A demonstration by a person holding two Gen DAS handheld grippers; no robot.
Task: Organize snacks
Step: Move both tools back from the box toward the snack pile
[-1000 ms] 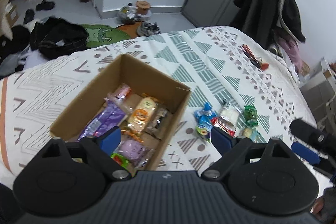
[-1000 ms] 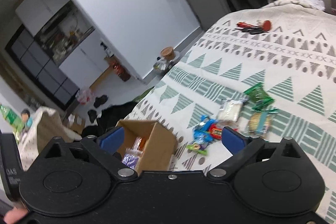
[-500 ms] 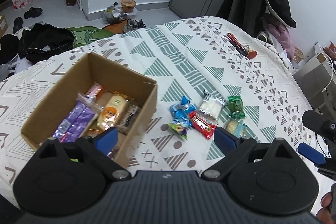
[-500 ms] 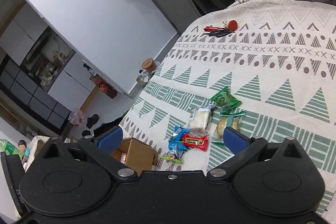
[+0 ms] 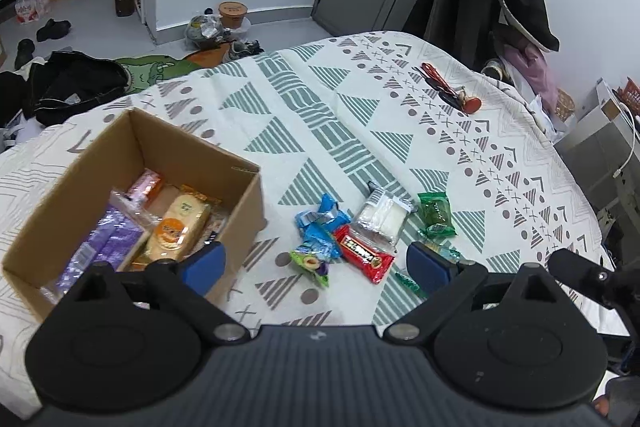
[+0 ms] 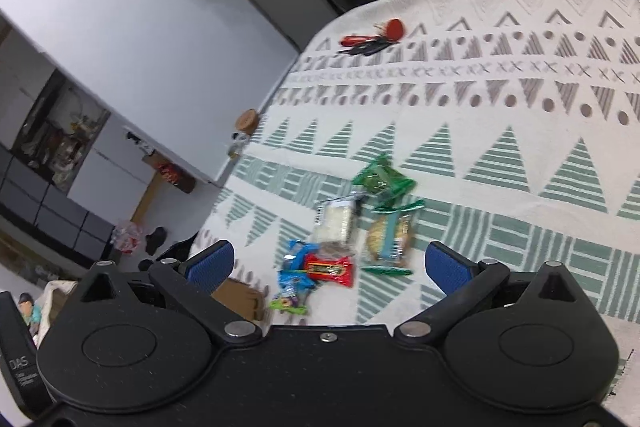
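While both claws hang above the bed with nothing between their blue ribbed pads, the left gripper [image 5: 312,265] stands spread wide and so does the right gripper [image 6: 328,263]. Each is matte black plastic with two round pivot discs and a ridged body.

Just past the left gripper's pads lies a loose cluster of crinkly foil and plastic snacks on the bedspread [image 5: 360,99], a woven cloth printed with green striped triangles, grey dots and crosses. I count a red bar [image 5: 364,253], flat and rectangular; a clear packet [image 5: 382,215] of pale wafers; a dark green packet [image 5: 435,214]; two twisted blue wrappers [image 5: 320,223]; and a small green wrapper [image 5: 308,264] with a purple end. From the right wrist, a clear cracker packet [image 6: 388,235] with a teal band lies beside the wafers.

Left of the cluster, close but apart, sits an open cardboard box [image 5: 240,195], rectangular and upright. Inside it are a purple foil pack [image 5: 100,247], a yellow-orange packet [image 5: 176,227] and a pink one [image 5: 142,183]; others beneath are hard to tell apart.

Farther off lie red-handled keys [image 5: 452,89].
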